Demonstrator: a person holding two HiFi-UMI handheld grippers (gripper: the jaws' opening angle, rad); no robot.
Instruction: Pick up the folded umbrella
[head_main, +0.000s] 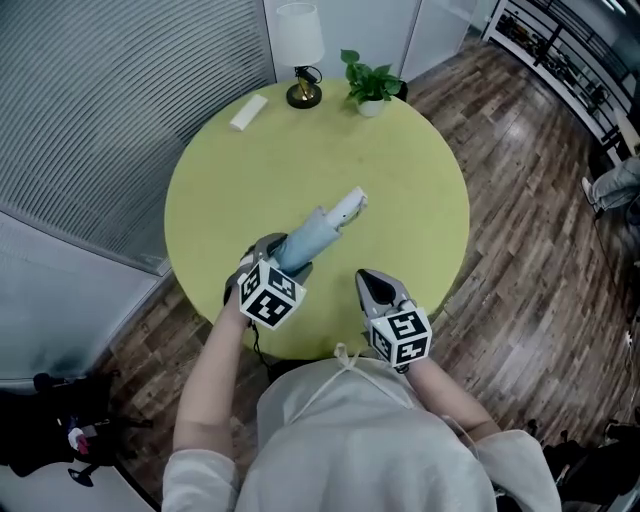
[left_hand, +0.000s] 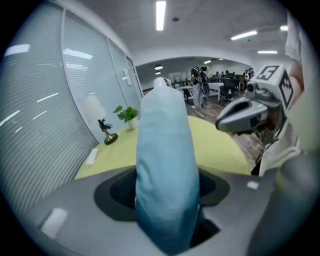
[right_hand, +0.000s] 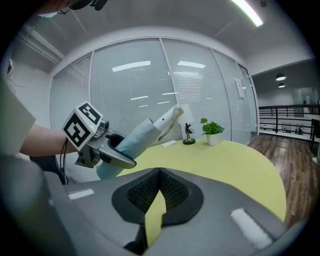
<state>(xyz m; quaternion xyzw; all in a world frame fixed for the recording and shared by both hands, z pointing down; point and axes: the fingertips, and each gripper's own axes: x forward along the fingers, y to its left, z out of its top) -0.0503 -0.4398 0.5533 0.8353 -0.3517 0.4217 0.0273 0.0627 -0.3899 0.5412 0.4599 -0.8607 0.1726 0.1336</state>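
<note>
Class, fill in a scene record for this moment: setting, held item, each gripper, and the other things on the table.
setting: round yellow-green table on a wooden floor
held item: folded umbrella, light blue, its white end tilted up, held clear of the table
left gripper: closed on the folded umbrella
right gripper: jaws together, nothing between them, beside the left gripper
other things: lamp, potted plant and small white block, all at the far edge

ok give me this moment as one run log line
left hand-held gripper: shut on folded umbrella | umbrella: tilted, clear of yellow table | right hand-held gripper: shut, empty
</note>
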